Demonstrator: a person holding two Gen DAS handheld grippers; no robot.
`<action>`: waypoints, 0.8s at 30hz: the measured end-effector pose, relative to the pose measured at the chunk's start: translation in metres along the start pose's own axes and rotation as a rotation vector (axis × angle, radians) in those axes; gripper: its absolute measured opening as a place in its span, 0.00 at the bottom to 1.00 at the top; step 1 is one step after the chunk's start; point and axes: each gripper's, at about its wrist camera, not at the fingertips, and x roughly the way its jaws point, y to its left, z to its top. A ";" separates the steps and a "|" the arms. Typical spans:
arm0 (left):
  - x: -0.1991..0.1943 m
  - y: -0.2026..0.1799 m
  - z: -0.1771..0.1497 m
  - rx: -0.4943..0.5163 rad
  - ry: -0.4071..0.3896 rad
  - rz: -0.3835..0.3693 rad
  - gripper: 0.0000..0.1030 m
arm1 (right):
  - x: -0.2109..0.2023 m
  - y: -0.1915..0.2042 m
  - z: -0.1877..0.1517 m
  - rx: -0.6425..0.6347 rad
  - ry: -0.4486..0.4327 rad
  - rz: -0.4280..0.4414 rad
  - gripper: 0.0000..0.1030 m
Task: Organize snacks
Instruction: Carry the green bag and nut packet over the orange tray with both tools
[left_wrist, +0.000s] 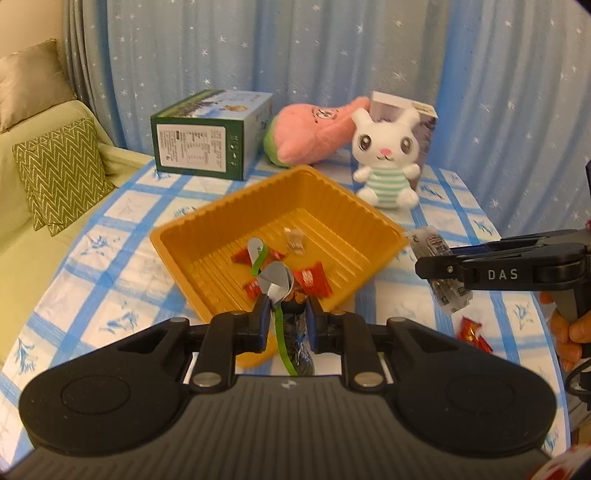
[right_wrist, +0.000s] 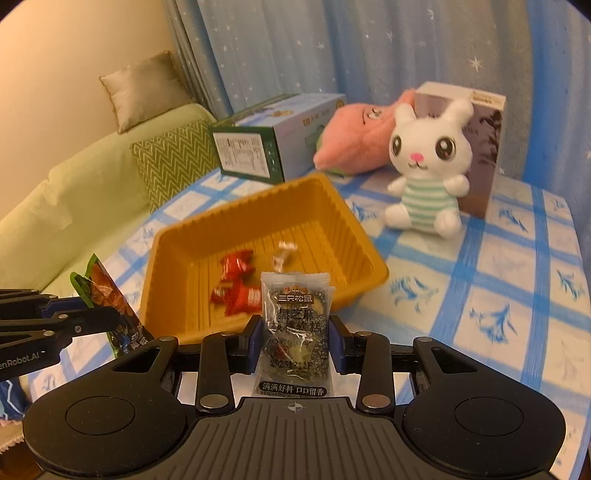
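The yellow tray (left_wrist: 184, 236) sits near the middle of the counter (left_wrist: 110, 280), set cornerwise to both cameras. On its ribbed floor lie several red-wrapped candies (left_wrist: 312, 282) and, farther back, one small clear-wrapped piece (left_wrist: 294, 240).

The left tool (left_wrist: 286, 314) is clamped on a green-edged snack packet (left_wrist: 286, 339) with a silvery inner side, held edge-on between the blue pads. In the right wrist view this packet (right_wrist: 110, 295) shows an orange-and-green printed face and hangs beside the tray's near left wall, clear of the counter.

The right tool (right_wrist: 294, 332) is clamped on a clear packet of dark sesame cake (right_wrist: 294, 325) bearing printed characters, held upright with its top seam just in front of the tray's near rim. In the left wrist view the same tool (left_wrist: 443, 273) stands to the right of the tray, with the packet (left_wrist: 448, 295) hanging below its jaws. A hand (left_wrist: 569, 332) grips its handle.

One more red candy (left_wrist: 472, 332) lies on the counter outside the tray, near that hand.

At the back of the counter, well apart from the tray: a green-and-blue carton (left_wrist: 207, 136) on its side, a pink plush (left_wrist: 314, 136), a white rabbit plush (left_wrist: 386, 158) in a striped top, and a brown-and-white box (right_wrist: 484, 147) upright behind the rabbit. The counter carries a blue-and-white checked cloth. A green sofa (left_wrist: 29, 266) with a patterned cushion (left_wrist: 62, 173) stands at the left; a starred blue curtain (left_wrist: 332, 48) hangs behind.
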 end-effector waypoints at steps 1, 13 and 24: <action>0.002 0.002 0.004 -0.004 -0.006 0.003 0.18 | 0.002 0.001 0.004 -0.003 -0.006 0.000 0.36; 0.040 0.032 0.043 -0.045 -0.005 0.049 0.18 | 0.028 0.003 0.049 -0.026 -0.042 0.006 0.36; 0.089 0.046 0.050 -0.040 0.083 0.074 0.18 | 0.054 0.002 0.063 -0.017 -0.032 -0.006 0.36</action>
